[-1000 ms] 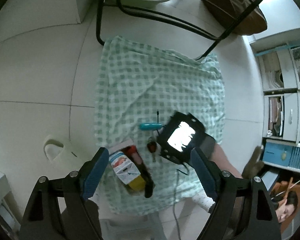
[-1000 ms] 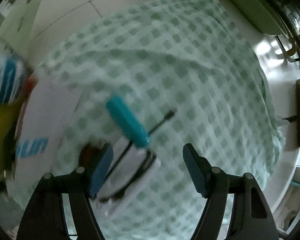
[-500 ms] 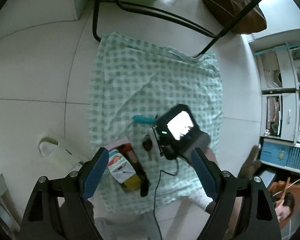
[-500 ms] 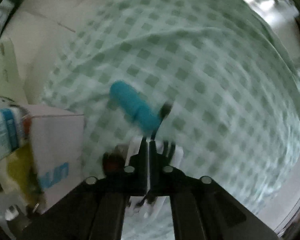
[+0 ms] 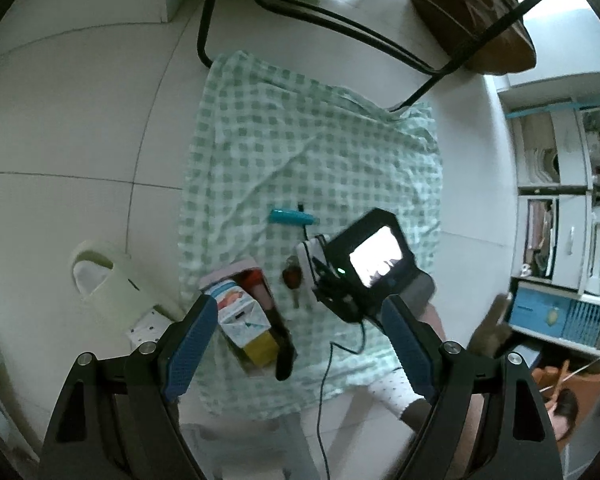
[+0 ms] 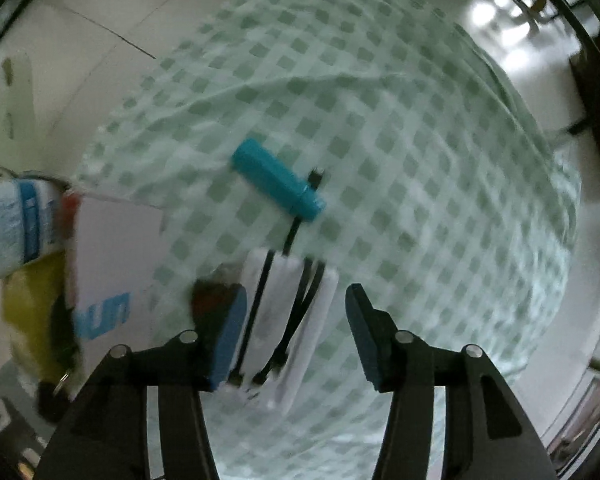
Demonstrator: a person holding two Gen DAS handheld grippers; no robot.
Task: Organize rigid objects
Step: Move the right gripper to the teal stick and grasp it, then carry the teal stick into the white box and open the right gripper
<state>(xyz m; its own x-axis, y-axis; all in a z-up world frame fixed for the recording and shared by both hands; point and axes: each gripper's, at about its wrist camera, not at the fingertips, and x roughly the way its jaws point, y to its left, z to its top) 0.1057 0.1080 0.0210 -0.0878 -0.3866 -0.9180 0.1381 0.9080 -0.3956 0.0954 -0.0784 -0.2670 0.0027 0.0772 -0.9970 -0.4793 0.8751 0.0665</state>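
Observation:
A green checked cloth (image 5: 320, 152) lies on the floor. On it lie a teal stick (image 5: 292, 217), a white flat device wrapped in black cord (image 6: 288, 320), a dark red key fob (image 5: 292, 278) and an open box (image 5: 244, 312) holding cartons. My right gripper (image 6: 296, 332) is open, low over the cloth, its fingers on either side of the white device; the teal stick (image 6: 278, 180) lies just beyond. In the left wrist view that gripper (image 5: 328, 276) shows from above. My left gripper (image 5: 296, 332) is open and empty, high above the box.
A pale slipper (image 5: 104, 280) lies on the tiles left of the cloth. A black metal chair frame (image 5: 340, 12) stands at the cloth's far edge with a brown bag (image 5: 480, 12). Shelves (image 5: 560, 200) stand at the right. A person's leg (image 5: 396, 392) rests at the cloth's near edge.
My right gripper was open, shut half a second ago, and now stands open again around the white device. The left gripper rose a little.

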